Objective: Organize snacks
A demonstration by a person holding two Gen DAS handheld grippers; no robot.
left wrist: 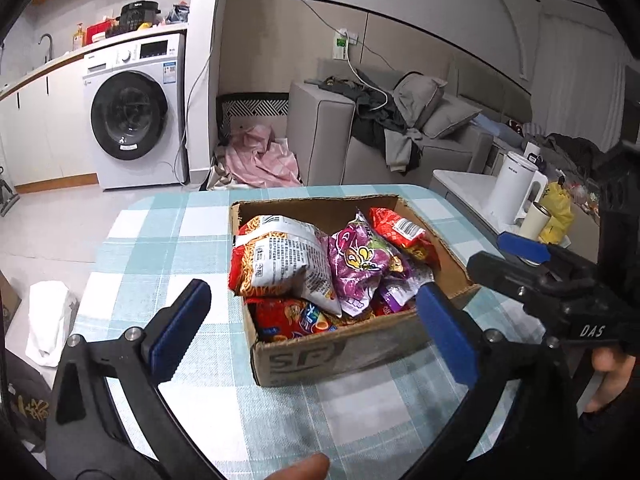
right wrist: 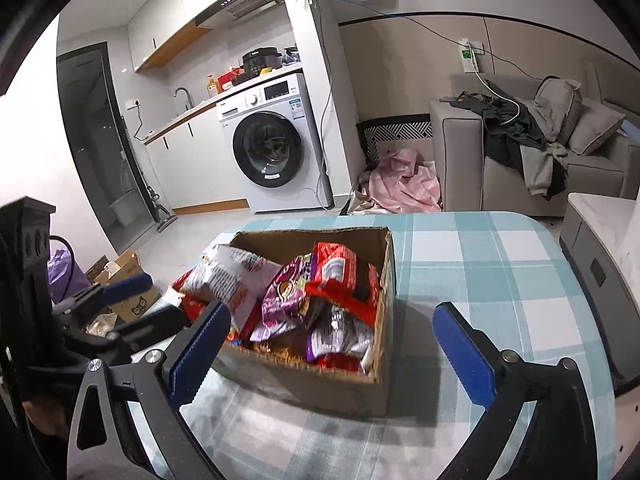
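A cardboard box [left wrist: 340, 356] [right wrist: 320, 388] stands on the teal checked tablecloth [left wrist: 160, 240] [right wrist: 500, 272], filled with several snack bags. An orange-and-white noodle bag [left wrist: 280, 260] [right wrist: 228, 276] lies at its left, a purple bag [left wrist: 360, 264] [right wrist: 284, 296] in the middle and a red bag [left wrist: 400, 232] [right wrist: 344, 276] at the far right. My left gripper [left wrist: 312, 292] [right wrist: 156, 300] is open just in front of the box's near wall, with nothing held. My right gripper [right wrist: 332, 308] [left wrist: 492, 252] is open too, near the box's right corner, and it holds nothing.
A washing machine [left wrist: 132, 116] and kitchen counter stand behind on the left. A grey sofa [left wrist: 400, 136] with clothes is behind the table. A white kettle [left wrist: 512, 188] sits on a side table at the right. Cardboard boxes [right wrist: 128, 268] and a white bag [left wrist: 48, 320] lie on the floor at the left.
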